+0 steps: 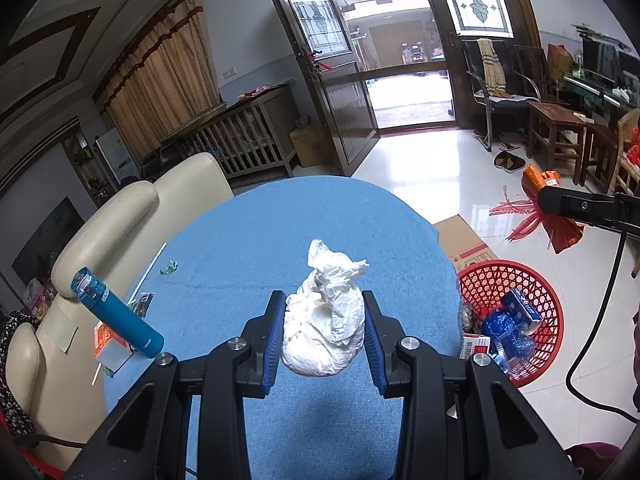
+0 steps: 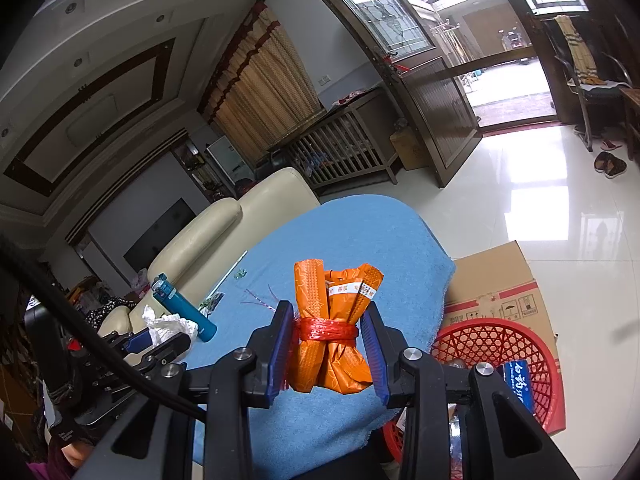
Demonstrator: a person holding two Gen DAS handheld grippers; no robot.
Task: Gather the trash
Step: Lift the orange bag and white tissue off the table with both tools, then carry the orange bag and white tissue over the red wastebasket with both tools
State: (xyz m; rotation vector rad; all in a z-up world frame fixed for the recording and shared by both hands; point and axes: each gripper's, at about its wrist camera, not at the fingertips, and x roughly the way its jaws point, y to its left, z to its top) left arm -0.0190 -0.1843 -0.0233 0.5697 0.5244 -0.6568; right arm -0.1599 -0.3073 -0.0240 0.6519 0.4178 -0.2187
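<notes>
Carrying step: left gripper [image 1: 324, 336] fingers clenched on a crumpled tissue wad [image 1: 324, 328], frame centre; right gripper [image 2: 330, 346] clamped on an orange tied bundle [image 2: 332, 340], centre, both above the blue tabletop [image 1: 248, 240]. Next, judged: swing each toward the red basket [image 1: 536, 292], lower right, then release.

Left gripper [image 1: 324, 336] and right gripper [image 2: 330, 344] angle downward, jaws clamped on loads.

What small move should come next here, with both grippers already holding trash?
Probably carry the right gripper, shut on the orange bundle, right over the red basket and release. The left gripper holds the tissue wad above the blue cloth, farther away.
</notes>
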